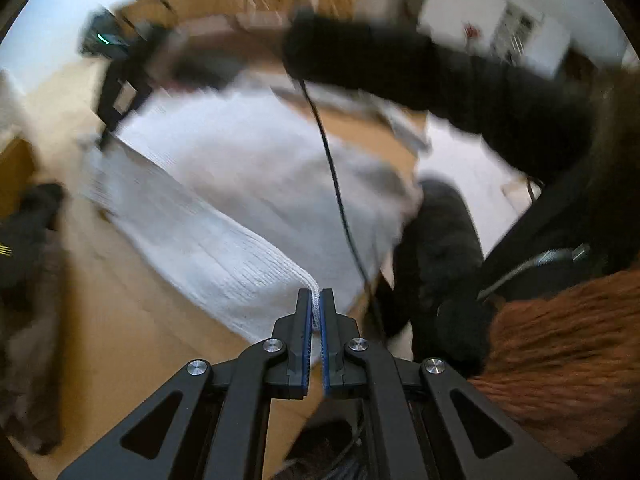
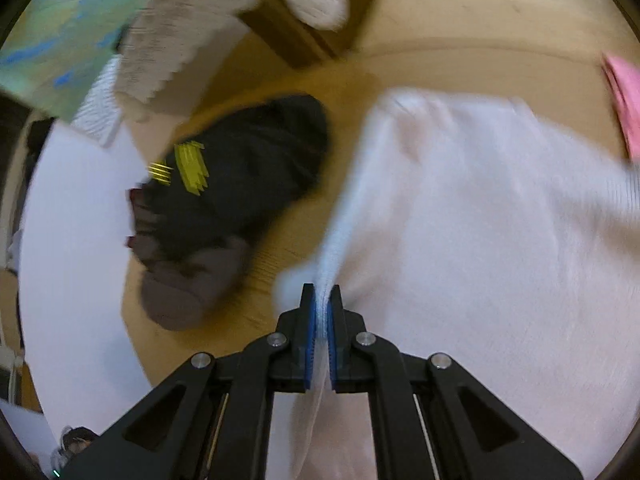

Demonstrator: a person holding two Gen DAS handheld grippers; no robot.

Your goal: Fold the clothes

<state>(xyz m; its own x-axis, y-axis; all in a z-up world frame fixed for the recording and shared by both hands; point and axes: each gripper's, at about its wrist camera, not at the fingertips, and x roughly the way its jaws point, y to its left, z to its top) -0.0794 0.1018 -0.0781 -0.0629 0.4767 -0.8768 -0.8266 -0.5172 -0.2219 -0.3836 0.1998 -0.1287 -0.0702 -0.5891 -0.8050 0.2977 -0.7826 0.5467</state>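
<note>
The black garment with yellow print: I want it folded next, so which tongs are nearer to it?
Right, probably. The right tongs hold the white knit just beside the black garment; from the left tongs it lies off at the far edge.

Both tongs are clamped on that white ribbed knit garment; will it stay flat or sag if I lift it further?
The white ribbed knit garment will probably sag: it already drapes and bunches where the left tongs and right tongs pinch it. The textured knit likely resists slipping. It looks thick, so possibly fairly heavy.
</note>
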